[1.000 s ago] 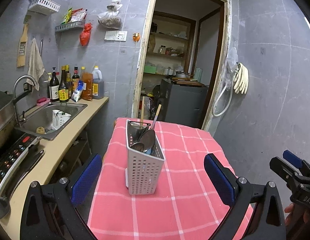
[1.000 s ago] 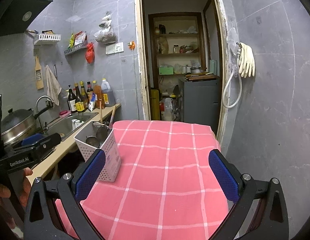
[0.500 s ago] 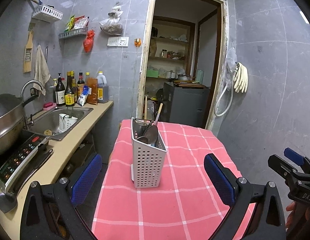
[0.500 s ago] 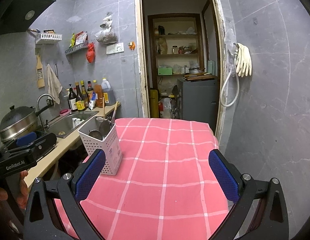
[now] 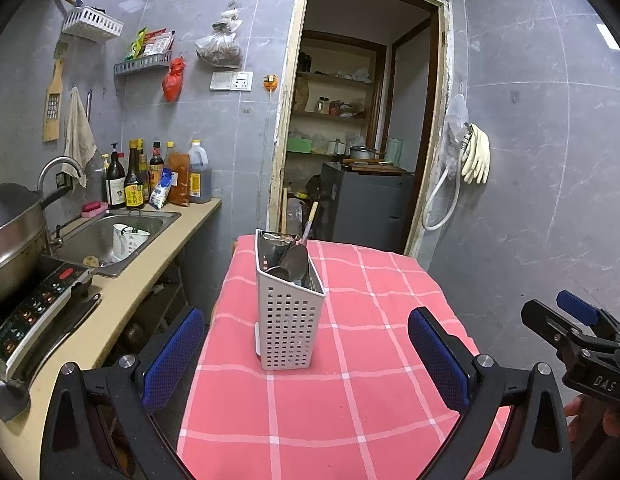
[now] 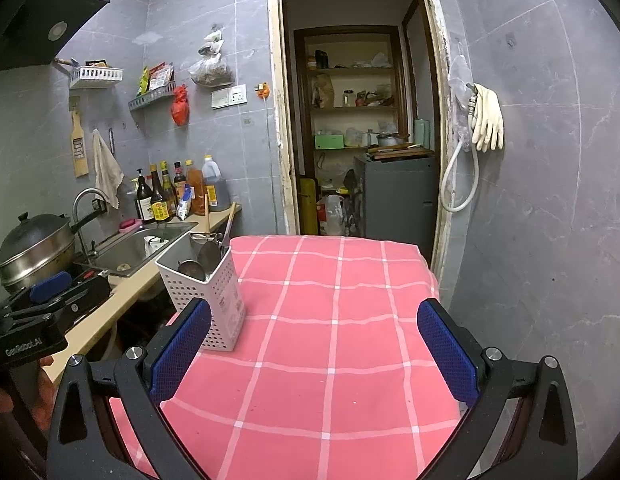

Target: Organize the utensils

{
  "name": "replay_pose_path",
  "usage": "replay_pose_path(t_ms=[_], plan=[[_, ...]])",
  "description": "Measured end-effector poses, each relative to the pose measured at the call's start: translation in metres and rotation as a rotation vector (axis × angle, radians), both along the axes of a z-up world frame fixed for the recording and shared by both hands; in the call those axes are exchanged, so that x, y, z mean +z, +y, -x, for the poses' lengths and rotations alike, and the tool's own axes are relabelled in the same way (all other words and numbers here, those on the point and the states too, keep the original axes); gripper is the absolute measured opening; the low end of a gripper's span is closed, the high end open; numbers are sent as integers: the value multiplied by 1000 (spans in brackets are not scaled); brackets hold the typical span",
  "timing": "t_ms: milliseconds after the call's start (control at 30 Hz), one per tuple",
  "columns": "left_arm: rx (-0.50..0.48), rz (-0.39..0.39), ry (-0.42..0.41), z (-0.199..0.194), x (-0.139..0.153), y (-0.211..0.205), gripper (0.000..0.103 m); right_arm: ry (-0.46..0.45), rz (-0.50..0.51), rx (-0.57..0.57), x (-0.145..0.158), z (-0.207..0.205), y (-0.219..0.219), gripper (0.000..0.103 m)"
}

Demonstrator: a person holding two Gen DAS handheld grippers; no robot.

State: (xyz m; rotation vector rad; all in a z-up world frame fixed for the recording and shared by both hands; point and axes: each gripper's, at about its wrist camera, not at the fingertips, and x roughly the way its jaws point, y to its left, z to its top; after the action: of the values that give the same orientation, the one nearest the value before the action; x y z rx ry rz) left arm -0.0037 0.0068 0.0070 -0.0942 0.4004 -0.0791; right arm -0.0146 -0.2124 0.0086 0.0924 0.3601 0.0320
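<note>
A white perforated utensil basket point(image 5: 288, 320) stands upright on the pink checked tablecloth point(image 5: 350, 400). It holds metal spoons point(image 5: 292, 258), a ladle and chopsticks. It also shows in the right wrist view point(image 6: 208, 292) at the table's left edge. My left gripper point(image 5: 306, 344) is open and empty, held back from the basket, which lies between its fingers in view. My right gripper point(image 6: 314, 340) is open and empty above the table's near middle, to the right of the basket. The right gripper also shows at the far right of the left wrist view point(image 5: 582, 344).
A counter point(image 5: 122, 300) runs along the left with a sink point(image 5: 110, 236), bottles point(image 5: 150, 176), a steel pot point(image 5: 10, 240) and an induction cooker point(image 5: 34, 312). An open doorway point(image 6: 358, 140) lies behind the table. Rubber gloves point(image 6: 488, 118) hang on the right wall.
Both grippers have drawn back and risen a little, so the basket looks farther away and more upright in view. Both stay open and empty.
</note>
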Motion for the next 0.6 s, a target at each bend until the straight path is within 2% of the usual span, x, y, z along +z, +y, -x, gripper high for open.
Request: replay_pose_path(t_ms=[600], plan=[[6,1,3,0,-3,0,103,5,0,0,0,-1,-1,102]])
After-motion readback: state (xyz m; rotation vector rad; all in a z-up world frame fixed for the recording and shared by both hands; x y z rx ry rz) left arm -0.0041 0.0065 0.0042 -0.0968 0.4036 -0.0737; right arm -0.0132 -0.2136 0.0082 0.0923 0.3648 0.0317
